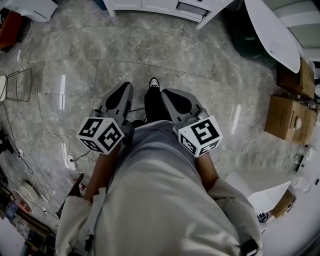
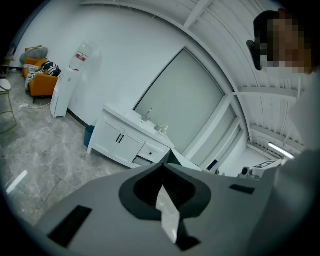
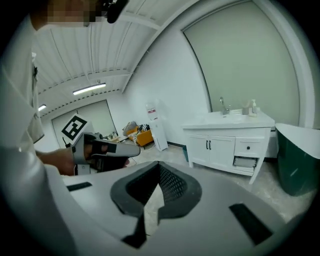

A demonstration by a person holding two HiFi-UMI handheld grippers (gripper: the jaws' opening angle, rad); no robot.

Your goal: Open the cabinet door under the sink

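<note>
The white sink cabinet [image 2: 122, 142] stands across the room against the wall, its two doors [image 3: 209, 148] closed with black handles and a faucet [image 2: 148, 114] above. Only its front edge [image 1: 150, 6] shows at the top of the head view. My left gripper [image 1: 126, 89] and right gripper [image 1: 167, 94] are held close to the person's body, side by side, far from the cabinet. The jaws of each meet at the tips with just a thin slit, and nothing is held. The left gripper [image 3: 131, 149] also shows in the right gripper view.
A small drawer [image 3: 245, 161] right of the doors sits ajar. A dark green tub [image 3: 300, 160] is right of the cabinet and a blue bin [image 2: 89, 135] left of it. Cardboard boxes [image 1: 290, 117] lie right, cables [image 1: 65, 150] and a wire stool [image 1: 20, 85] left. Marble floor [image 1: 130, 55] stretches ahead.
</note>
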